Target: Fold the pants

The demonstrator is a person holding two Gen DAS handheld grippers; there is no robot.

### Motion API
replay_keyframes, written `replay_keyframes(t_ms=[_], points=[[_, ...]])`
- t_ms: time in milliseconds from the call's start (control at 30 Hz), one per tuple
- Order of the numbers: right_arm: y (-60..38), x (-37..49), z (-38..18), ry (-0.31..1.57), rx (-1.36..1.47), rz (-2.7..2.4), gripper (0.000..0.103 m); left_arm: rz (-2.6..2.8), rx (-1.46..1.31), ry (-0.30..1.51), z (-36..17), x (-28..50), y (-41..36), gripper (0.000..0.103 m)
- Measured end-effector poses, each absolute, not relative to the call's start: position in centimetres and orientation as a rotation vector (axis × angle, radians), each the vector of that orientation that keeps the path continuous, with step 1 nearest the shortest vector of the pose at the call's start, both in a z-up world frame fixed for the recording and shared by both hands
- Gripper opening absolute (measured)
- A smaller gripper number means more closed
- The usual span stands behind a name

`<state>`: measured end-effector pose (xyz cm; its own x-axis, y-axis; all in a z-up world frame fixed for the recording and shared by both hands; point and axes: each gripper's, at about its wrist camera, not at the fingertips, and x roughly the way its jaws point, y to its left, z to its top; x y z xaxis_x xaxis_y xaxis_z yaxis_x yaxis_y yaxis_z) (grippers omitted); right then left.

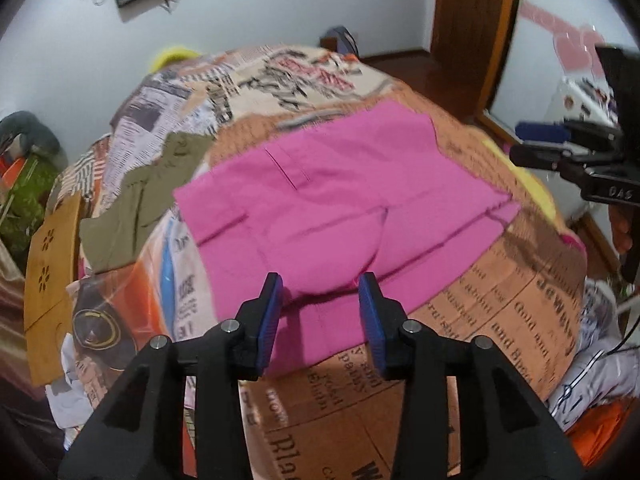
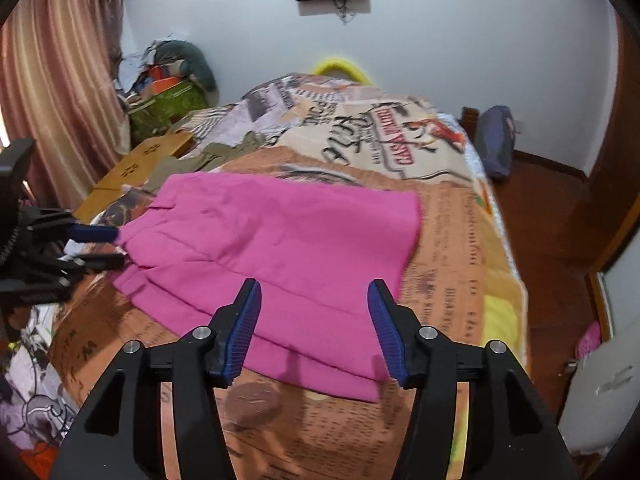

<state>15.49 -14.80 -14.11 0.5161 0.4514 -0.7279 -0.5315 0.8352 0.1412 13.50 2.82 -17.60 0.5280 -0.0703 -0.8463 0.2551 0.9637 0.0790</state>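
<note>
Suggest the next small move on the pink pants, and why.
Probably lower both grippers onto the near edge of the pink pants and pinch it. The left gripper and right gripper are both open and empty above that edge, and the pants lie partly folded on the bedspread.

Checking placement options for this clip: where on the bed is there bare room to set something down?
Free bedspread lies right of the pink pants, toward the bed's edge, and beyond them at the far end. The left side is crowded: olive garment, wooden board.
</note>
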Motion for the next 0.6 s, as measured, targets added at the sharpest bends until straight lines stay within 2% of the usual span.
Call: replay_keyframes(t_ms=[67, 133, 367, 600], points=[[-14.0, 15.5, -14.7, 0.863, -0.103, 0.610, 0.052, -0.201, 0.245, 1.007, -18.5, 13.7, 2.4, 0.054], [-13.3, 15.6, -15.4, 0.884, -0.095, 0.633, 0.052, -0.185, 0.284, 1.004, -19.1, 13.8, 2.1, 0.058], [-11.4, 15.4, -16.4, 0.915, -0.099, 0.688, 0.052, -0.183, 0.413, 0.988, -20.6, 14.3, 0.5, 0.058], [-9.2, 15.3, -17.4, 0.946, -0.127, 0.764, 0.053, -0.198, 0.300, 0.996, -19.2, 16.4, 1.8, 0.057]])
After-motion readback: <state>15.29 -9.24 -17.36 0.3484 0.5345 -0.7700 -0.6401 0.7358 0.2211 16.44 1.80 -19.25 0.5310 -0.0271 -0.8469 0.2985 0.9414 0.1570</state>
